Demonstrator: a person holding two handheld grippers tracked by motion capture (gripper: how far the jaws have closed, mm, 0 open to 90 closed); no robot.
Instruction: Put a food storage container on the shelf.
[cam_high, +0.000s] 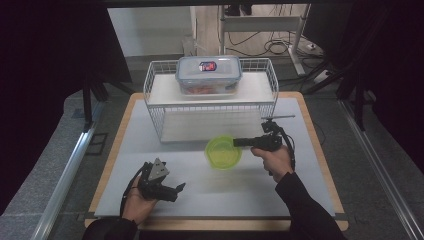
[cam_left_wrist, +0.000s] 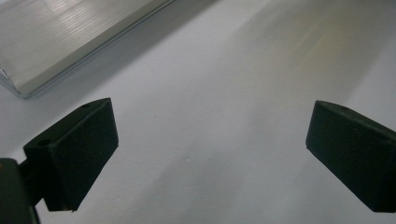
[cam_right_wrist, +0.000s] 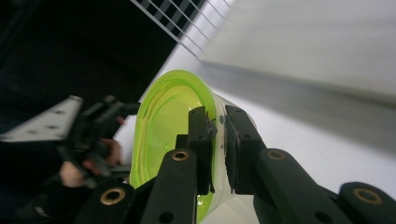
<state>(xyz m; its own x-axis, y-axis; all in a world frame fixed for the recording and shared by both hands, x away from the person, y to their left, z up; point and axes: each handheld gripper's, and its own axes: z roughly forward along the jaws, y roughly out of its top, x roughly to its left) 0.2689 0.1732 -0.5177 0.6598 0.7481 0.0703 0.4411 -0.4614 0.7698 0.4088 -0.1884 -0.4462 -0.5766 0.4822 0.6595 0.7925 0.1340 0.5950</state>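
Note:
A translucent green bowl (cam_high: 223, 152) hangs just above the table in front of the wire rack. My right gripper (cam_high: 237, 143) comes in from the right and is shut on the bowl's rim. In the right gripper view the two black pads (cam_right_wrist: 203, 140) pinch the wall of the green bowl (cam_right_wrist: 163, 126), one pad inside and one outside. My left gripper (cam_high: 180, 189) rests at the front left of the table, pointing right, open. In its own view the left gripper (cam_left_wrist: 210, 154) has its jaws wide apart over bare white tabletop, with nothing between them.
A white wire rack (cam_high: 150, 85) with two shelves stands at the back of the white table (cam_high: 250, 195). A clear lidded container (cam_high: 209, 75) sits on its upper shelf. The lower shelf plate (cam_left_wrist: 60, 37) shows beyond the left jaws.

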